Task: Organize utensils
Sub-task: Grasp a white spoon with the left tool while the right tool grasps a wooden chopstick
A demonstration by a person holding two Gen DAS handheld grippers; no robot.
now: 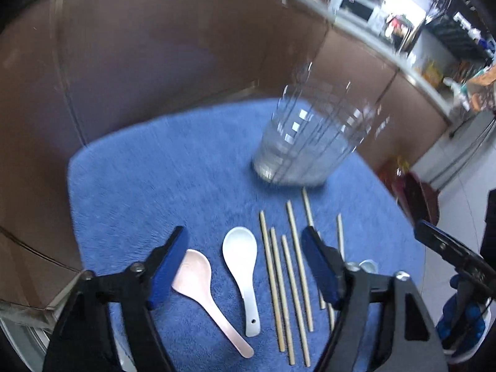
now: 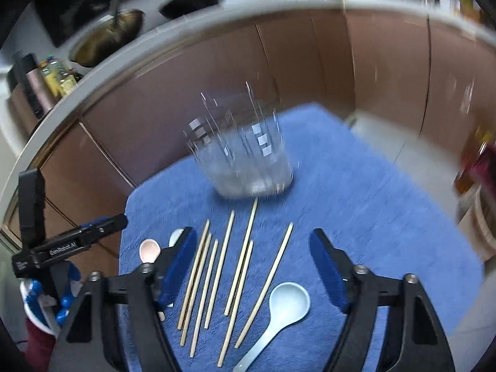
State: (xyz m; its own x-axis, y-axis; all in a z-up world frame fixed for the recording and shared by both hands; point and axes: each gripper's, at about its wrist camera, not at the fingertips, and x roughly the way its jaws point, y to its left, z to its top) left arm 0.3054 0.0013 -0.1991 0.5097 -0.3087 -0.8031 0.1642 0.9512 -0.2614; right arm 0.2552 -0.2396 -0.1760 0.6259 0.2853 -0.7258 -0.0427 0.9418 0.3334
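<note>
Several wooden chopsticks (image 1: 288, 282) (image 2: 217, 279) lie side by side on a blue towel (image 1: 155, 186) (image 2: 356, 217). A pink spoon (image 1: 198, 282) (image 2: 149, 249) and a white spoon (image 1: 241, 257) (image 2: 176, 236) lie left of them, and a pale blue spoon (image 2: 286, 305) to their right. A clear glass jar (image 1: 310, 142) (image 2: 241, 155) stands upright behind them, blurred. My left gripper (image 1: 245, 245) hovers open above the white spoon and the chopsticks, holding nothing. My right gripper (image 2: 252, 248) hovers open above the chopsticks and the pale blue spoon, holding nothing.
Brown cabinet doors (image 1: 155, 46) (image 2: 279, 62) stand close behind the towel. A counter with pans (image 2: 108, 37) runs above them. The right gripper's body (image 1: 452, 254) shows at the right edge of the left wrist view, and the left gripper's body (image 2: 71, 241) at the left of the right wrist view.
</note>
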